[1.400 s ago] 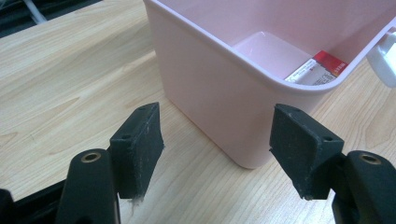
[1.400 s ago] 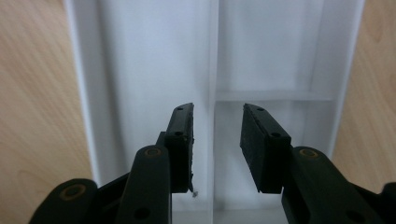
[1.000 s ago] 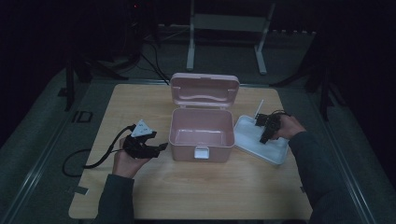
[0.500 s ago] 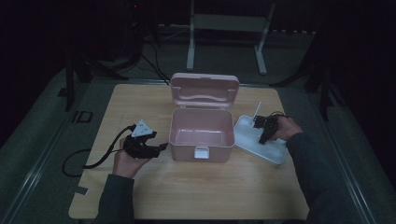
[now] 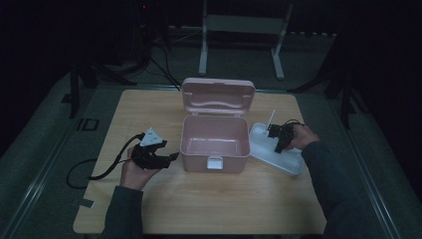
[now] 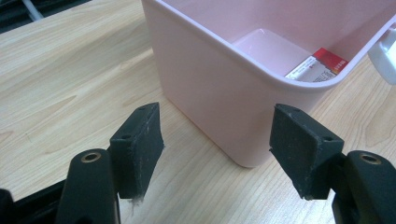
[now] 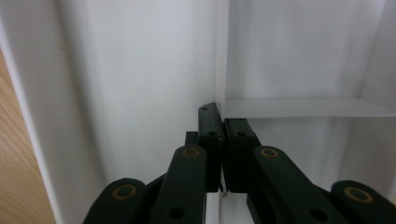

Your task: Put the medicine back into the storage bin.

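An open pink box [image 5: 215, 144] stands mid-table with its lid [image 5: 218, 97] tilted up behind it. Inside lies a small pack with a red and white label [image 6: 317, 65]. My left gripper [image 5: 171, 157] rests on the table at the box's left front corner. Its jaws [image 6: 217, 149] stand open, and the corner lies between the pads without touching them. My right gripper [image 5: 277, 147] points down into a white tray [image 5: 291, 162] right of the box. Its jaws [image 7: 223, 121] have just been closing and now pinch the tray's thin divider wall [image 7: 222, 56].
A black cable [image 5: 84, 177] trails from the left gripper over the table's left edge. A thin white stick [image 5: 271, 118] rises at the tray's far end. Bare wooden tabletop [image 5: 214, 204] lies in front of the box. Stand legs [image 5: 204, 45] are on the floor behind the table.
The right gripper's jaws have drawn together over the tray, and the right hand has shifted only slightly. The left hand and the box stay as they were.
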